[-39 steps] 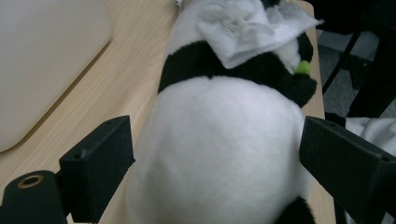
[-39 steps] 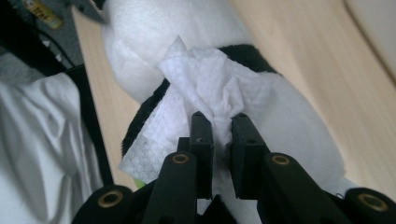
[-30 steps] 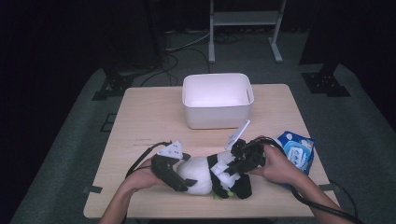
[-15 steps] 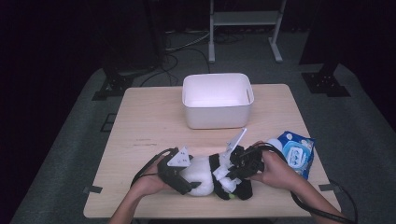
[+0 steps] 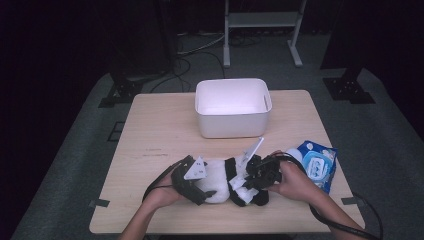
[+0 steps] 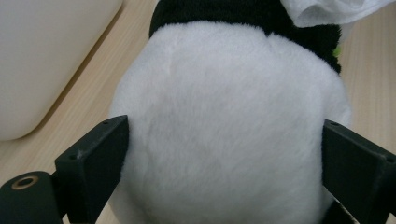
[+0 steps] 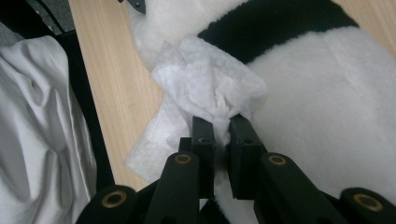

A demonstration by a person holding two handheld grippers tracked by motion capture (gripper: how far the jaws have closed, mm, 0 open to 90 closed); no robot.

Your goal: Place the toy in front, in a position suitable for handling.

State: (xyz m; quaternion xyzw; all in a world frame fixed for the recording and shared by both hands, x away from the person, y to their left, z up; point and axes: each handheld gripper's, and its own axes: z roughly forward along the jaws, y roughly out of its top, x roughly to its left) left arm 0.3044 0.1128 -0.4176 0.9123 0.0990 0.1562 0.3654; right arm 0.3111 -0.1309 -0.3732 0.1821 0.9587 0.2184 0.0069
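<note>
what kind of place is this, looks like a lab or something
Probably a lab or recording studio set up for handling trials: a lone wooden table on grey carpet, dark surroundings, a metal stand and floor cables behind. On it sit a white bin, a panda plush toy and a wipes pack.

We see a light wooden table [image 5: 150, 135] carrying a white plastic tub [image 5: 233, 106] toward its far edge, a blue wet-wipe pack [image 5: 315, 162] at right, and a black-and-white plush toy [image 5: 220, 176] near us
</note>
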